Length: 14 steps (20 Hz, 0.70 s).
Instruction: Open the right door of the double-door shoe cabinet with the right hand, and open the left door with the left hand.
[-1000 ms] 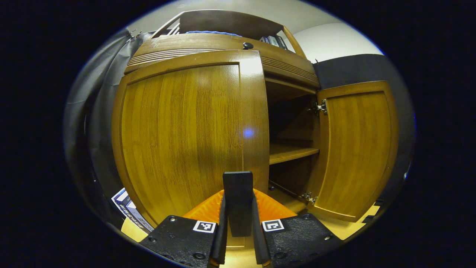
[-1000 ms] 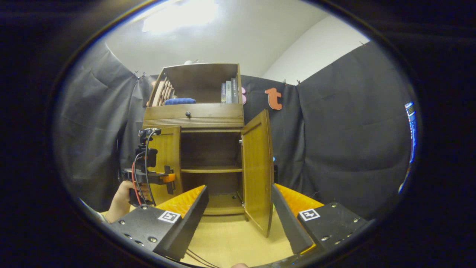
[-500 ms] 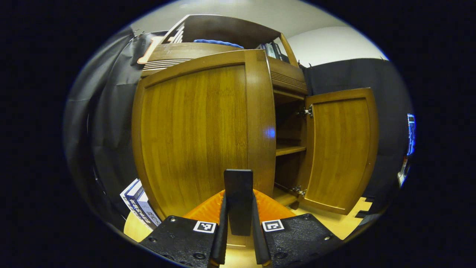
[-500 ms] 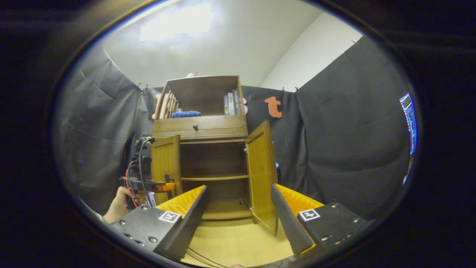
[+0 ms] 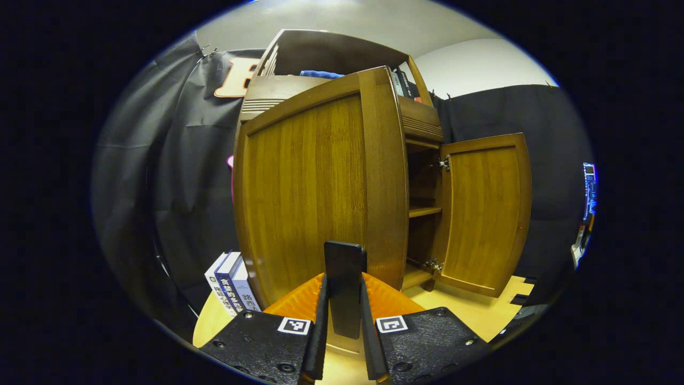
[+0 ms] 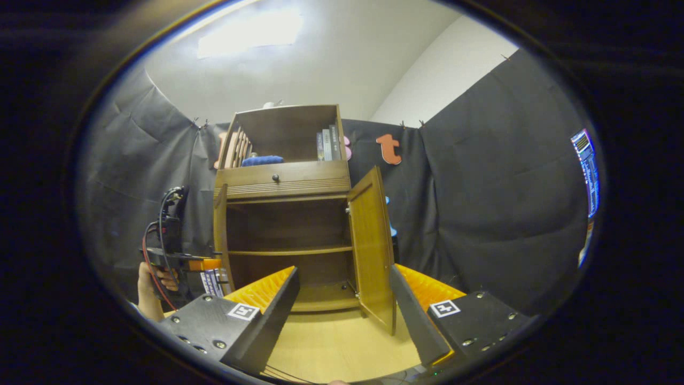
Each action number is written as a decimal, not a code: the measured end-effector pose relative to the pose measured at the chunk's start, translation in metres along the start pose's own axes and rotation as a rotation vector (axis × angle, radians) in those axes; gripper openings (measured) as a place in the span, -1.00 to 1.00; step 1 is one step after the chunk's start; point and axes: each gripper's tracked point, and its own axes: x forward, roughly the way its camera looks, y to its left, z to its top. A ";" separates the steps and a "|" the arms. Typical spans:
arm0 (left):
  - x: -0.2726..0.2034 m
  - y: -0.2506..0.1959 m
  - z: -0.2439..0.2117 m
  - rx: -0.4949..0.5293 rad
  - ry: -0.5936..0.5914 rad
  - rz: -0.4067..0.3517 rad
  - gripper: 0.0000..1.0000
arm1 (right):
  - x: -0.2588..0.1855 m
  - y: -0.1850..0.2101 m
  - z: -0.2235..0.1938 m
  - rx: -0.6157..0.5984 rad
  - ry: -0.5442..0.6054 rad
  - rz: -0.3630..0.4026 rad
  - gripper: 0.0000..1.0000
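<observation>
Swung wider since earlier, left door (image 5: 315, 187) pivots stiffly; my left tongs (image 5: 344, 299) pinch its free edge, right tongs (image 6: 342, 299) gape empty.

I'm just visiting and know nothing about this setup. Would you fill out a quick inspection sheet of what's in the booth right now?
Surface: pale wooden floor in front of the cabinet.
Job's things: shoe cabinet; right door swung wide open; left door swung open too; bare inner shelf.
Clutter: books standing on the floor beside the cabinet; more books and a blue item in the top compartment.
Grippers: left claw, fingers together, nothing between them; right claw open, away from the cabinet.
Cables: red and black wires on the left claw's rig, held by a hand.
Surroundings: black cloth wall, white ceiling.
</observation>
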 end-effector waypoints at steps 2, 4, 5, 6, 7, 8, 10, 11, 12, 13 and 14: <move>-0.009 0.009 0.001 0.000 -0.001 0.023 -0.37 | 0.004 0.003 -0.004 0.004 0.012 0.003 0.94; -0.018 0.019 -0.002 0.001 0.001 0.050 -0.38 | 0.006 0.010 -0.003 0.017 0.023 0.008 0.99; -0.023 0.024 -0.003 -0.001 0.004 0.064 -0.38 | 0.008 0.014 -0.002 0.026 0.028 0.018 1.00; -0.028 0.032 -0.001 -0.003 -0.004 0.082 -0.40 | 0.009 0.021 -0.001 0.030 0.030 0.035 0.99; -0.035 0.039 0.000 0.006 -0.013 0.101 -0.43 | 0.011 0.027 0.000 0.030 0.036 0.045 0.99; -0.040 0.050 0.001 0.018 -0.030 0.133 -0.42 | 0.015 0.030 -0.002 0.026 0.045 0.048 0.99; -0.044 0.081 0.004 0.037 -0.051 0.215 -0.37 | 0.019 0.035 -0.008 0.008 0.063 0.039 0.99; -0.054 0.098 0.003 0.046 -0.054 0.268 -0.48 | 0.021 0.039 -0.010 0.003 0.071 0.037 0.93; -0.056 0.112 0.002 0.039 -0.049 0.282 -0.60 | 0.024 0.041 -0.012 -0.001 0.075 0.038 1.00; -0.057 0.114 0.003 0.003 -0.058 0.255 -0.57 | 0.024 0.042 -0.013 -0.004 0.076 0.042 1.00; -0.061 0.116 0.001 -0.020 -0.043 0.236 -0.87 | 0.026 0.045 -0.015 -0.005 0.078 0.046 1.00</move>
